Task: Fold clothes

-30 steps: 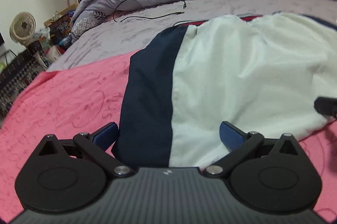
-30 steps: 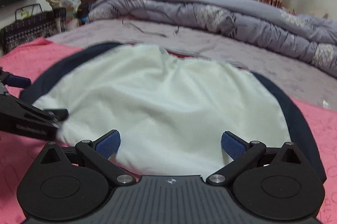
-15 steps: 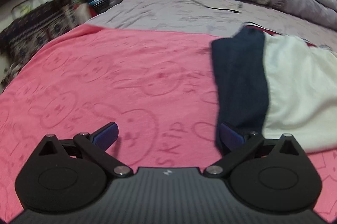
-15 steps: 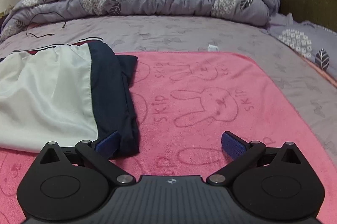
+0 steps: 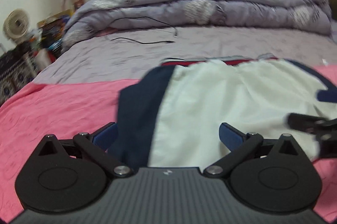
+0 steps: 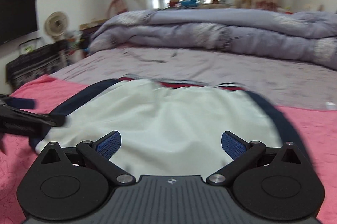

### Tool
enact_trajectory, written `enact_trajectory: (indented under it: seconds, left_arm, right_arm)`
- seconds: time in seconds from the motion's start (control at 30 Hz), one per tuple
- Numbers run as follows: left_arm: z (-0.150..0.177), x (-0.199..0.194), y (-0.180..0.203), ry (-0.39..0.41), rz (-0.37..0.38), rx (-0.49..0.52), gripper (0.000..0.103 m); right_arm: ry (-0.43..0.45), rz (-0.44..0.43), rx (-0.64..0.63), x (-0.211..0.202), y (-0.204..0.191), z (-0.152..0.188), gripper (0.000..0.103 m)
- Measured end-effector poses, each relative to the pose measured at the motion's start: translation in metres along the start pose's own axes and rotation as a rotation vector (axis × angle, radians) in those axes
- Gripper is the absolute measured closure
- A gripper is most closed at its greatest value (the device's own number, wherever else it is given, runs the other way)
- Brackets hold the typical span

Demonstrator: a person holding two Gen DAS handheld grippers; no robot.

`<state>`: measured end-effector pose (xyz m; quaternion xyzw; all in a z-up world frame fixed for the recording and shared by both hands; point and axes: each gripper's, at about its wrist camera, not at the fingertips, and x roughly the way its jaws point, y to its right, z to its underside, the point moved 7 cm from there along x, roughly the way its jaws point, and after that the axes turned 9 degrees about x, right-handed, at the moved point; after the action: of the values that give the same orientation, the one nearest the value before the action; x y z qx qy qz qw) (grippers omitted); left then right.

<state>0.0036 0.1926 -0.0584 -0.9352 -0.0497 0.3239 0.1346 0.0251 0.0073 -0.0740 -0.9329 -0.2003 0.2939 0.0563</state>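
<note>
A white garment with navy side panels and a red far hem [image 5: 221, 97] [image 6: 168, 116] lies flat on the pink blanket. My left gripper [image 5: 167, 134] stands open over its near left edge, where navy meets white, with nothing held. My right gripper [image 6: 171, 142] is open too, over the white near edge. Each gripper shows in the other's view: the right one [image 5: 309, 120] at the garment's right edge, the left one [image 6: 27, 116] at its left edge. Both views are blurred by motion.
The pink blanket [image 5: 52, 106] covers the near part of a bed with a lilac sheet [image 5: 189, 44]. A black cable [image 5: 147, 38] lies on the sheet. A rolled lilac quilt [image 5: 210, 7] lies behind. A fan [image 5: 15, 24] and clutter stand at the left.
Half a second ago both grippers had swung outward, left and right of the garment. Now both point back at its near edge, as one second ago. Both stayed open.
</note>
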Motion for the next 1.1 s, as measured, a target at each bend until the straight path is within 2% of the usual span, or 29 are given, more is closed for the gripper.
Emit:
enact_trajectory:
  seconds: [0.07,0.13,0.3,0.43,0.5,0.57,0.63,0.7,0.77,0.8,0.83,0.87,0.9,0.97,1.03,1.1]
  left_arm:
    - [0.002,0.024,0.012,-0.04,-0.049,0.058,0.0]
    - [0.012,0.044,0.004,-0.082,-0.089,0.053,0.0]
    - [0.031,0.047,-0.052,-0.101,-0.121,-0.067,0.0]
    - [0.046,0.049,-0.098,-0.115,-0.147,-0.163,0.0]
    - [0.058,0.05,-0.125,-0.163,-0.199,-0.231,0.0]
    - [0.069,0.05,-0.148,-0.212,-0.257,-0.281,0.0]
    - [0.079,0.048,-0.164,-0.259,-0.323,-0.308,0.0]
    - [0.08,0.039,-0.168,-0.228,-0.295,-0.352,0.0]
    - [0.063,0.026,-0.159,-0.134,-0.231,-0.353,0.0]
    - [0.052,0.018,-0.151,-0.075,-0.188,-0.345,0.0]
    - [0.037,0.009,-0.138,-0.007,-0.112,-0.32,0.0]
    - [0.02,-0.001,-0.123,0.053,-0.007,-0.279,0.0]
    - [0.003,-0.011,-0.105,0.095,0.133,-0.224,0.0]
    - [-0.02,-0.014,-0.061,0.122,0.426,-0.085,0.0]
    - [-0.03,-0.011,-0.02,0.135,0.616,0.094,0.0]
    - [-0.03,-0.001,0.021,0.11,0.713,0.263,0.0]
  right_arm:
    - [-0.052,0.017,-0.029,0.022,-0.007,0.004,0.0]
    - [-0.092,0.123,-0.058,0.036,0.01,0.008,0.0]
    - [-0.048,0.355,-0.038,0.021,0.105,0.002,0.0]
    - [-0.051,0.451,0.077,0.004,0.18,0.004,0.0]
    - [-0.051,0.493,0.125,-0.005,0.211,0.006,0.0]
    - [-0.03,0.521,0.122,-0.015,0.219,0.003,0.0]
    - [0.003,0.506,0.152,-0.028,0.22,0.0,0.0]
    - [0.046,0.423,0.165,-0.036,0.208,-0.006,0.0]
    - [0.084,0.279,0.155,-0.04,0.183,-0.016,0.0]
    - [0.094,0.176,0.14,-0.038,0.165,-0.022,0.0]
    - [0.098,0.05,0.115,-0.035,0.144,-0.03,0.0]
    - [0.093,-0.061,0.08,-0.031,0.124,-0.037,0.0]
    - [0.067,-0.16,0.027,-0.024,0.104,-0.043,0.0]
    - [-0.028,-0.335,-0.099,-0.006,0.066,-0.052,0.0]
    - [-0.129,-0.428,-0.228,0.014,0.039,-0.054,0.0]
    - [-0.235,-0.492,-0.31,0.037,0.022,-0.05,0.0]
